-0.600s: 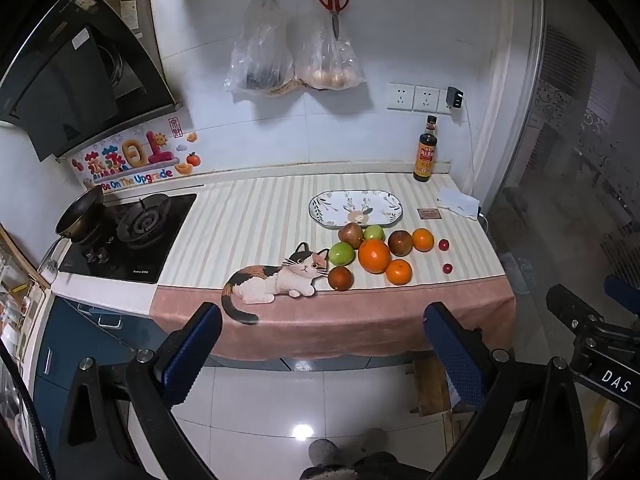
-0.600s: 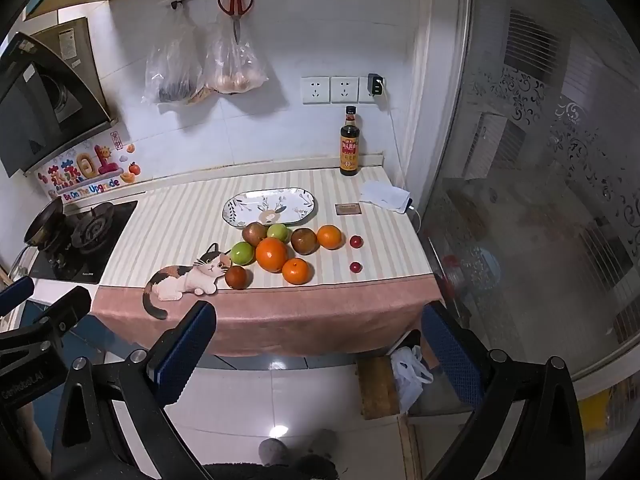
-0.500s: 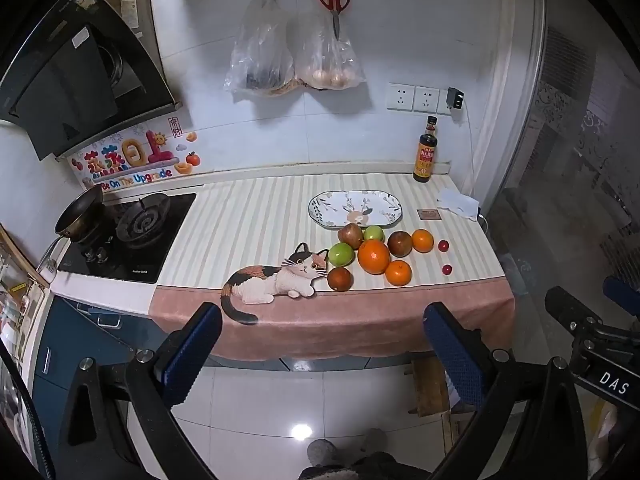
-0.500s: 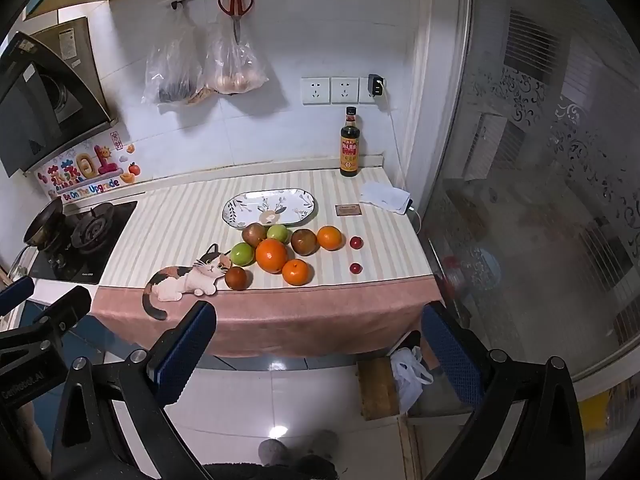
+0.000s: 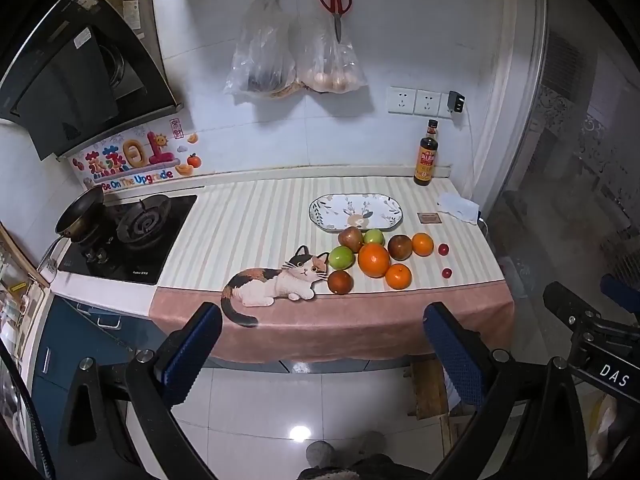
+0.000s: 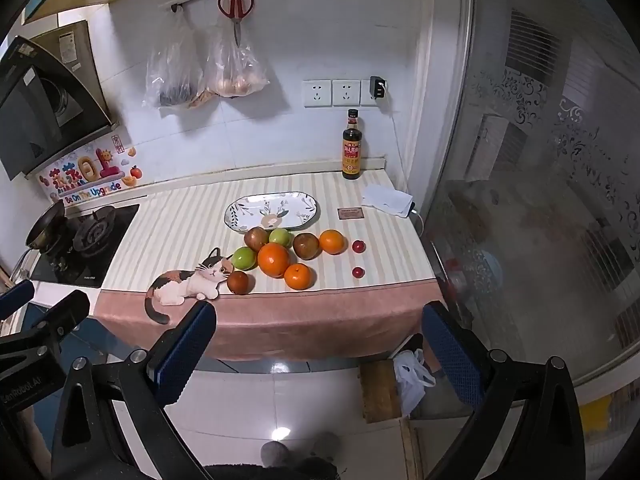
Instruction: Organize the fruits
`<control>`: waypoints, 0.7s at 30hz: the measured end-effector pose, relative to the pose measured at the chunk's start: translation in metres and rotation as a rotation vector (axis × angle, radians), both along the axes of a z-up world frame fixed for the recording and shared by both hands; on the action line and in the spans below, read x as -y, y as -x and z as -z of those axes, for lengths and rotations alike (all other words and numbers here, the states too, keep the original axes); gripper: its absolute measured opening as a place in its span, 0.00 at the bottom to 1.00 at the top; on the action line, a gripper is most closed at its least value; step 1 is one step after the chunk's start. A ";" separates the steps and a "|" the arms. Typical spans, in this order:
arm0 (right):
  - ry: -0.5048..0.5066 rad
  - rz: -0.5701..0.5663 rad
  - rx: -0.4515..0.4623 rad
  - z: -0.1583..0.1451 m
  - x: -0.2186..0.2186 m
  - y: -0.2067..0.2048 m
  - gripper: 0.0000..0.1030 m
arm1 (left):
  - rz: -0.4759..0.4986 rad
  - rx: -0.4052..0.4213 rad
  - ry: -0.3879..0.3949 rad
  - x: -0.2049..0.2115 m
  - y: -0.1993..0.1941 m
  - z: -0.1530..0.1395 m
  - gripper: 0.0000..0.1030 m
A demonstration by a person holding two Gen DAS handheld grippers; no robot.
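Both tools hang in front of the bench, over the tiled floor and well apart from the fruit. The left tool (image 5: 322, 354) stands wide, its blue pads spread with nothing between them; the right tool (image 6: 318, 354) is spread just as wide and is likewise empty.

The fruit lies in a loose cluster on the striped cloth (image 5: 256, 216), toward the near edge of the bench, just in front of the oval patterned plate (image 5: 320, 210), which holds no fruit. A large orange (image 5: 373, 259) sits in the middle, with a smaller orange (image 5: 398, 276) in front of it and another orange (image 5: 422, 244) to the right. Two green fruits (image 5: 341, 257) lie on the left and behind, with three brownish-red fruits (image 5: 399, 247) scattered among the rest. Two small red fruits (image 5: 443, 249) lie a little apart on the right.

A cat figure printed on the cloth (image 5: 276, 282) lies just left of the cluster. A dark sauce bottle (image 5: 426, 156) stands upright at the back wall, and a gas stove (image 5: 132, 232) with a small pan takes the left end
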State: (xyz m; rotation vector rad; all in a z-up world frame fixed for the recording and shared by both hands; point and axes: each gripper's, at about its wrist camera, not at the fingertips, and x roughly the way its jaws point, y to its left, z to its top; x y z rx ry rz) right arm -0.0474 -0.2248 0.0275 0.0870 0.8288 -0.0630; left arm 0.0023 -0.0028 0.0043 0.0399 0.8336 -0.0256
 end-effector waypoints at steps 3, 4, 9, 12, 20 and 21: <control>0.001 -0.005 0.003 -0.003 -0.002 -0.002 1.00 | -0.004 -0.001 0.000 -0.002 0.001 0.002 1.00; 0.001 -0.005 0.004 -0.004 -0.003 -0.002 1.00 | -0.004 0.000 0.000 -0.003 0.002 0.003 1.00; -0.001 -0.007 0.017 -0.006 -0.006 0.000 1.00 | -0.003 -0.003 0.007 -0.006 0.005 0.005 1.00; 0.004 -0.008 0.020 -0.006 -0.007 0.003 1.00 | -0.002 -0.001 0.005 -0.005 0.005 0.005 1.00; 0.004 -0.008 0.021 -0.007 -0.006 0.003 1.00 | -0.004 0.007 0.009 -0.010 0.006 0.003 1.00; 0.005 -0.006 0.022 -0.007 -0.006 0.003 1.00 | -0.004 0.007 0.009 -0.010 0.005 0.003 1.00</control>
